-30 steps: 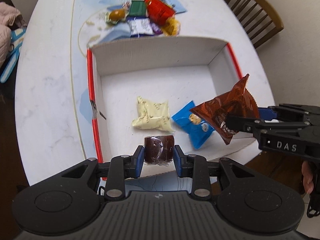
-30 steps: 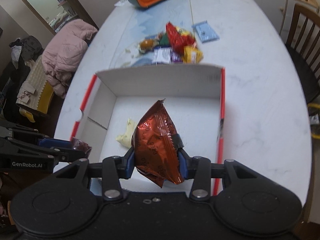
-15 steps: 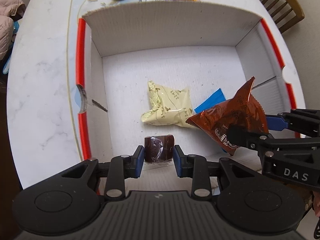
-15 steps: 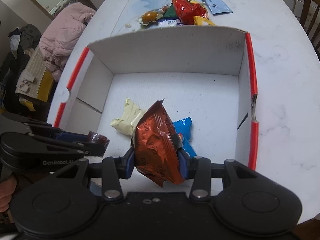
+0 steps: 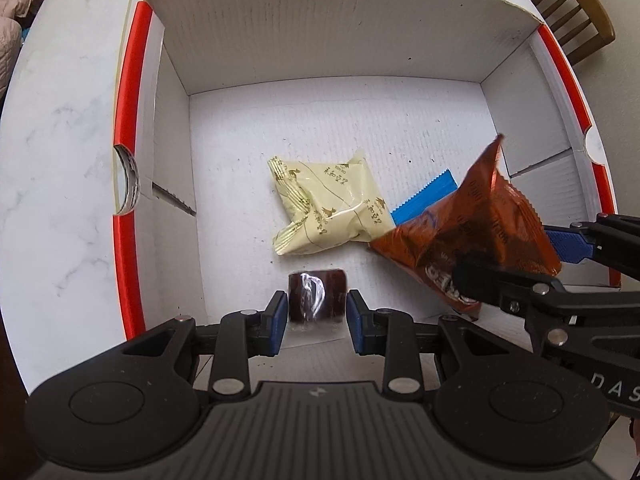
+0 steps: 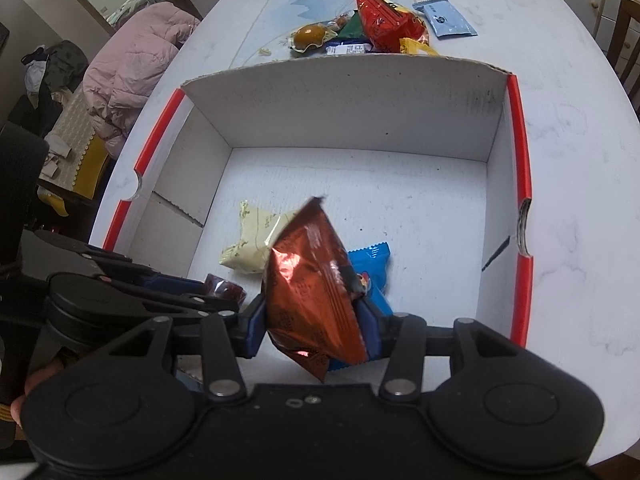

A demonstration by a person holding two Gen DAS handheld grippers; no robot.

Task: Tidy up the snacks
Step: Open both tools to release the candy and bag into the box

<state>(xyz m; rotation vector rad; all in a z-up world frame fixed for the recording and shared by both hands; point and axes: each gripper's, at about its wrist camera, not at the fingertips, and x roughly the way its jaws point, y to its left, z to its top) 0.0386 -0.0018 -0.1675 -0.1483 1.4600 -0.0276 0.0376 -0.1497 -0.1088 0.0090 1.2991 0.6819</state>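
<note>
Inside the white box [image 5: 256, 52], lowered beside its cream packet [image 5: 328, 204]: right gripper [image 6: 316, 320], jaws just easing apart around the brown bag [image 6: 316, 288], likely mid-release; left gripper [image 5: 316, 312] clamped on the dark sweet [image 5: 316, 294], next to drop.

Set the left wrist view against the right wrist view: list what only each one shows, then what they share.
Only the left wrist view: a wooden chair at the upper right.

Only the right wrist view: the snack pile in full, a light blue packet, a pink jacket.

Both: the white box, cream packet, blue packet, brown snack bag between the right gripper's opening jaws, and a dark wrapped sweet in the left gripper.
</note>
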